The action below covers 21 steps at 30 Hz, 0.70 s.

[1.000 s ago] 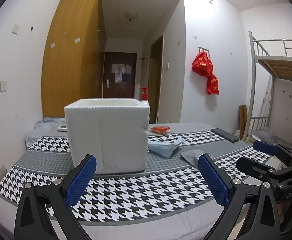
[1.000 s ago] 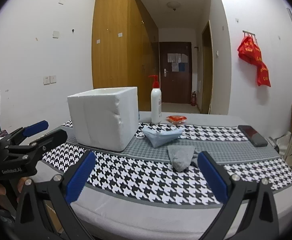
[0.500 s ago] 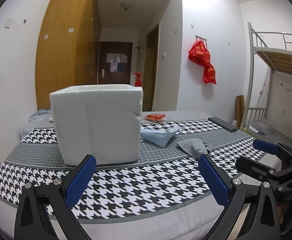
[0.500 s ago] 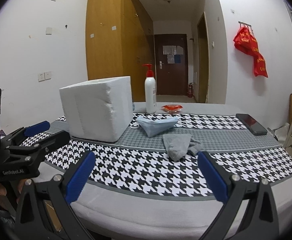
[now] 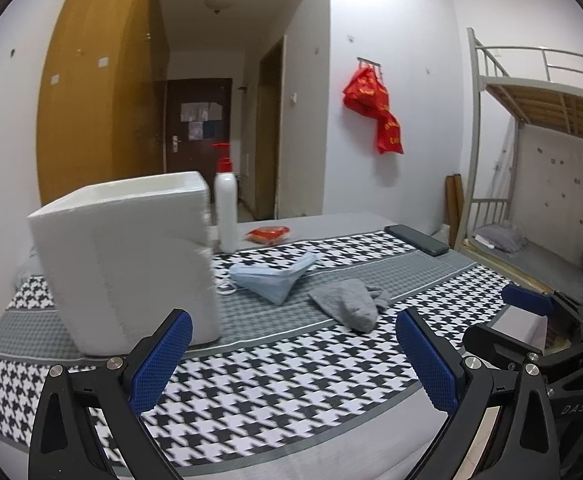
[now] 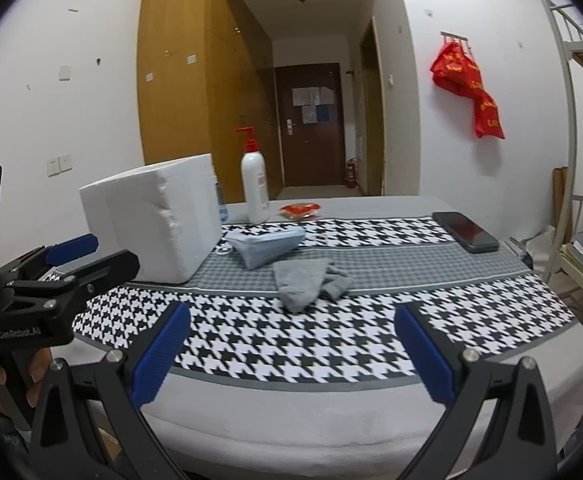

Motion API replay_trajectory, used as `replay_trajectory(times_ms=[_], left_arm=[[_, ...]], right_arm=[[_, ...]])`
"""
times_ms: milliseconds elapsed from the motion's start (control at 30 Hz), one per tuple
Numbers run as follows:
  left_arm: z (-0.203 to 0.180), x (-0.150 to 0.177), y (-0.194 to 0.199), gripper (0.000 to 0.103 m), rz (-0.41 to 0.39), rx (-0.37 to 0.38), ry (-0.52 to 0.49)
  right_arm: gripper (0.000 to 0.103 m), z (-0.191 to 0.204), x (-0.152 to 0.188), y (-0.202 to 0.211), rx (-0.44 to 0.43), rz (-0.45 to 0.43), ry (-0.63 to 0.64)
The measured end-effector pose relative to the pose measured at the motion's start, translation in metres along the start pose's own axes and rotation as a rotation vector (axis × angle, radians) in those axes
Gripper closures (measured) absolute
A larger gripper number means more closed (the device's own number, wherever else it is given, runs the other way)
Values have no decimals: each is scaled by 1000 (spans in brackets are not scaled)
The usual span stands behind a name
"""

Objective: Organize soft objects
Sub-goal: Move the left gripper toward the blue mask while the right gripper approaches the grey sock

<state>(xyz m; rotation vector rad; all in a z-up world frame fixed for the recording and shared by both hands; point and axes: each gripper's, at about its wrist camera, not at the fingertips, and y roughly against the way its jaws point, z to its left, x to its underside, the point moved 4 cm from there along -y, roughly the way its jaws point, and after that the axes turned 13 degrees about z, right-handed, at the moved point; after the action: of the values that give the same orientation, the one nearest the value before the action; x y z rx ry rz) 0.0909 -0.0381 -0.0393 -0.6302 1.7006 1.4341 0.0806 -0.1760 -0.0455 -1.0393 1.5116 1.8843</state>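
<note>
- Left gripper (image 5: pixel 291 354): jaws spread wide, blue pads holding nothing, above the near edge of the houndstooth-covered table (image 5: pixel 275 392). Seen from the right wrist view, its body carries white lettering that looks like "GenRobot.AI".
- Right gripper (image 6: pixel 291 350): jaws likewise spread wide and holding nothing, above the table's near edge. Seen from the left wrist view, its body shows the letters "DAS"; any further letters are hidden.
- Grey sock (image 6: pixel 301 284): crumpled, soft knit, lying on the grey band of the cloth, ahead of the right gripper and between its fingers in that view.
- Light blue face masks (image 6: pixel 265 244): a folded stack with a white ear loop, just behind the sock and beside the box.
- White foam box (image 5: pixel 127 260): open-topped, standing at the left of the table; its contents cannot be seen from either camera.
- White pump bottle (image 6: pixel 254 184): red pump head, upright behind the box; its label print is too small to read.
- Red packet (image 6: pixel 300 210): flat, beside the bottle.
- Dark phone (image 6: pixel 465 232): lying flat at the far right of the cloth.
- Red bags (image 6: pixel 467 86): hung on a wall hook, with yellow print that is illegible.
</note>
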Motion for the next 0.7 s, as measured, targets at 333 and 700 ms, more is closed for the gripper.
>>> replay_trajectory(times_ms=[333, 700], left_arm=[[-22, -16, -17, 1, 37, 42, -32], [-28, -29, -29, 1, 62, 52, -39]], right_arm=[[0, -19, -3, 4, 30, -3, -30], [0, -30, -8, 1, 22, 0, -48]])
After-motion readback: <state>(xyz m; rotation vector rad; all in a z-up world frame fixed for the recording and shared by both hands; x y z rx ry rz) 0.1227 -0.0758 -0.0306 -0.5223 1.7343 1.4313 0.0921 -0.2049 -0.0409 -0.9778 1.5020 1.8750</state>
